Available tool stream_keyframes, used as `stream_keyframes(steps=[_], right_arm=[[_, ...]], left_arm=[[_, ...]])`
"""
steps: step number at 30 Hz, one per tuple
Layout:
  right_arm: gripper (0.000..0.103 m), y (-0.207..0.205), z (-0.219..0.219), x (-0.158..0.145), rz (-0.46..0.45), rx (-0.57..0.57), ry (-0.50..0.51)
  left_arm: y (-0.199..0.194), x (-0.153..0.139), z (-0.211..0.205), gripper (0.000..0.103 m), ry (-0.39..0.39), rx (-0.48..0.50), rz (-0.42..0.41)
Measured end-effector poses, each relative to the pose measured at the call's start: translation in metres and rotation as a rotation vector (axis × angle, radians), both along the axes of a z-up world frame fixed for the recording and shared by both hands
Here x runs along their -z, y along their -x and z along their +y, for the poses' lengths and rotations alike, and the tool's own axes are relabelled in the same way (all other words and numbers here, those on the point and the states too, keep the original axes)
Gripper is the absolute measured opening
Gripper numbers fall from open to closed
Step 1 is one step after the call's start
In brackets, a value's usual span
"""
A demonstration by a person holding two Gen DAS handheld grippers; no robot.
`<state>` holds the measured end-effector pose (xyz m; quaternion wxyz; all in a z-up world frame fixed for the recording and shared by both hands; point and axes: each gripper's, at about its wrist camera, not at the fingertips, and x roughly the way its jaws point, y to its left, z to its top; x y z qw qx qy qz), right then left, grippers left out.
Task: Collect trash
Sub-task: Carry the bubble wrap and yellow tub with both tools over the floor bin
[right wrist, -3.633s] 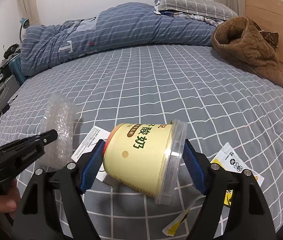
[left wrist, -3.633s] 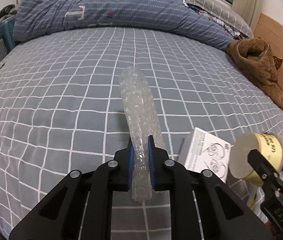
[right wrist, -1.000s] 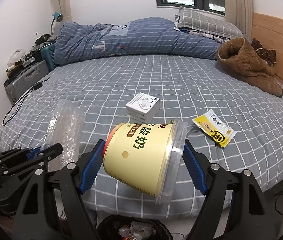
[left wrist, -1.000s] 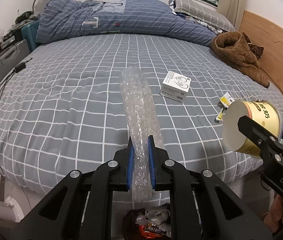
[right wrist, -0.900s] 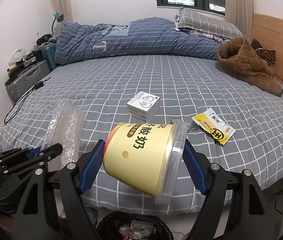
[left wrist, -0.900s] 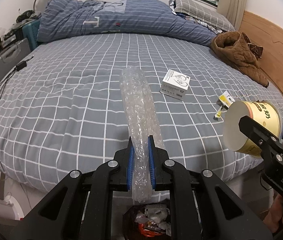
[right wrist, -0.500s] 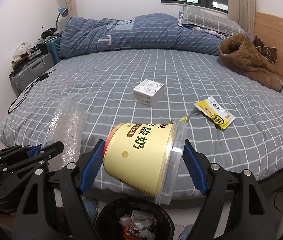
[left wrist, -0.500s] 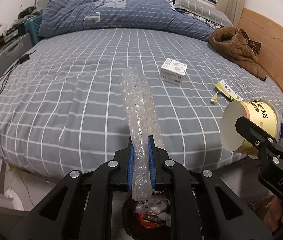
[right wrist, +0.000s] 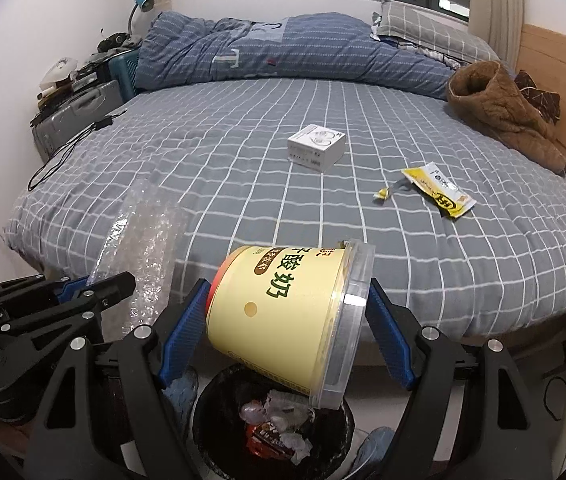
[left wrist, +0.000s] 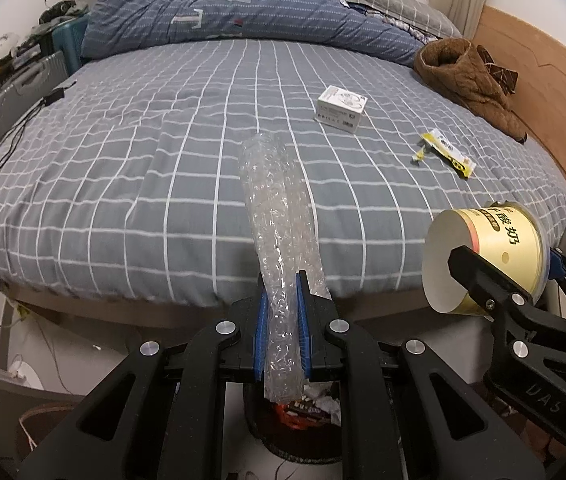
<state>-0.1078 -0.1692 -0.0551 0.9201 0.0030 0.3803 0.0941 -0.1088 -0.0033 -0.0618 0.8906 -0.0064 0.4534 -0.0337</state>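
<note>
Left wrist view: bubble wrap (left wrist: 279, 240) pinched near its lower end between the blue pads of the left gripper (left wrist: 281, 332), long crinkled length standing up and forward over the bed edge, short tail hanging just above the bin (left wrist: 303, 428). Right wrist view: yellow tub (right wrist: 283, 320) clamped across its width by the right gripper (right wrist: 287, 332), lying on its side with the clear lid end to the right, rim directly over the bin (right wrist: 275, 424). Bin round, black, on the floor close against the foot of the bed (right wrist: 243, 160), already holding crumpled paper and wrappers; mouth partly covered by both loads. Grippers side by side, close but not touching. Still on the grey checked cover: white box (right wrist: 317, 147) near the middle, yellow sachet (right wrist: 441, 190) to its right, well apart from each other and well back from the mattress edge. Brown jacket (right wrist: 499, 112) by the wooden headboard, duvet (right wrist: 275, 48) heaped along the far side. Suitcase (right wrist: 77, 114) and cable at the left side of the bed. Open cover between the edge and the box.
</note>
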Motion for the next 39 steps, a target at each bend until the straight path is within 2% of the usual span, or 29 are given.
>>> stream_keyframes(steps=[8,16,23,28,39], right_arm=[[0.074,0.021,-0.003,0.003,0.017,-0.005,-0.006],[0.074,0.039,-0.009,0.02,0.078,0.021,-0.017],[0.074,0.03,-0.013,0.061,0.167,0.034,-0.001],[0.074,0.017,-0.013,0.091,0.234,0.038,0.002],[0.074,-0.005,0.0,0.127,0.307,0.01,0.021]], left_arm=[[0.025,-0.003,-0.001,0.012,-0.01,0.002,0.012],[0.036,0.013,-0.006,0.012,-0.019,0.006,0.064],[0.026,0.051,-0.008,0.012,0.0,0.023,0.119],[0.013,0.081,-0.009,0.012,-0.015,0.029,0.172],[-0.002,0.122,-0.006,0.012,-0.025,0.038,0.25]])
